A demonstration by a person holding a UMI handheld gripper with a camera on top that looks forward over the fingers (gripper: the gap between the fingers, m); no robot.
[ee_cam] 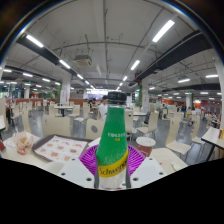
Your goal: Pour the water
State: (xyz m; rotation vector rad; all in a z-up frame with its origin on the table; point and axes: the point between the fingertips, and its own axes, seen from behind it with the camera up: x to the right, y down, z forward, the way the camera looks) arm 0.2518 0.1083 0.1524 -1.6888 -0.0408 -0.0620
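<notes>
A green Schweppes bottle (113, 140) with a yellow label and a black cap stands upright between the fingers of my gripper (113, 172). The purple pads (90, 159) press against both its sides, so the gripper is shut on the bottle and holds it above the table. A paper cup (145, 146) stands on the white table (170, 158) just ahead and to the right of the fingers. The bottle's base is hidden below the fingers.
A tray (62, 149) with a printed sheet lies on the table ahead to the left, with a small item (24, 143) beside it. Beyond lie several cafeteria tables and chairs (75, 124), pillars, and ceiling light strips.
</notes>
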